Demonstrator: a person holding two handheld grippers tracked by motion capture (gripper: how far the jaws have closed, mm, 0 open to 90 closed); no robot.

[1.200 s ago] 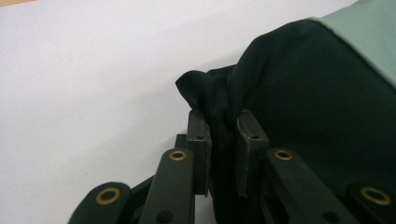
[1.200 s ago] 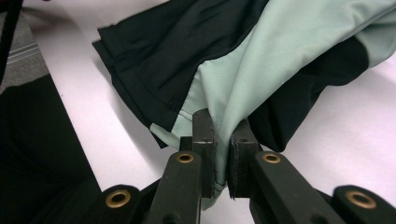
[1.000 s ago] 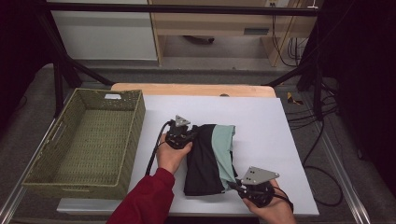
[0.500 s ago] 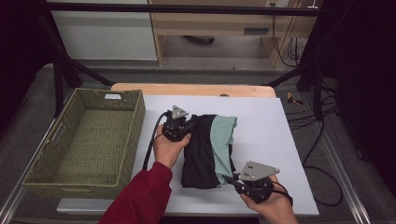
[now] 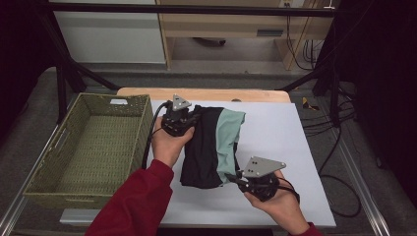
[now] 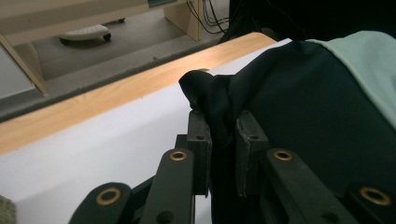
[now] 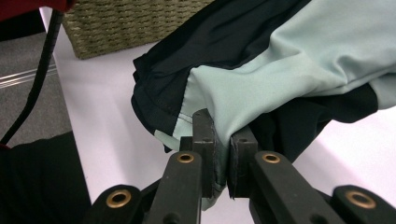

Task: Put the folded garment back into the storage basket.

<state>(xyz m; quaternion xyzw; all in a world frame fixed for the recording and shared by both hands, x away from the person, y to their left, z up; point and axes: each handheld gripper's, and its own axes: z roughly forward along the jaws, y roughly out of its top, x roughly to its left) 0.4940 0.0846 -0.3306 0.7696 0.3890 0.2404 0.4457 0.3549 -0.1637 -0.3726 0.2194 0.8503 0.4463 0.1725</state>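
A folded black and mint-green garment [image 5: 211, 145] hangs just above the white table [image 5: 275, 132], held at two ends. My left gripper [image 5: 189, 118] is shut on its far black edge; the left gripper view shows black cloth [image 6: 299, 107] bunched between the jaws [image 6: 223, 140]. My right gripper [image 5: 238, 177] is shut on the near edge, where the right gripper view shows mint-green fabric [image 7: 280, 70] pinched between the pads [image 7: 223, 149]. A hand with a red sleeve [image 5: 137, 201] holds the left gripper.
A green woven basket [image 5: 88, 147] stands at the table's left, next to the garment. A wooden strip [image 5: 206, 93] runs along the table's far edge. Black frame legs and cables [image 5: 319, 118] lie beyond the table on the right.
Both grippers have risen with the garment, lifting it off the table. The left gripper has moved toward the far edge, stretching the cloth out between the two.
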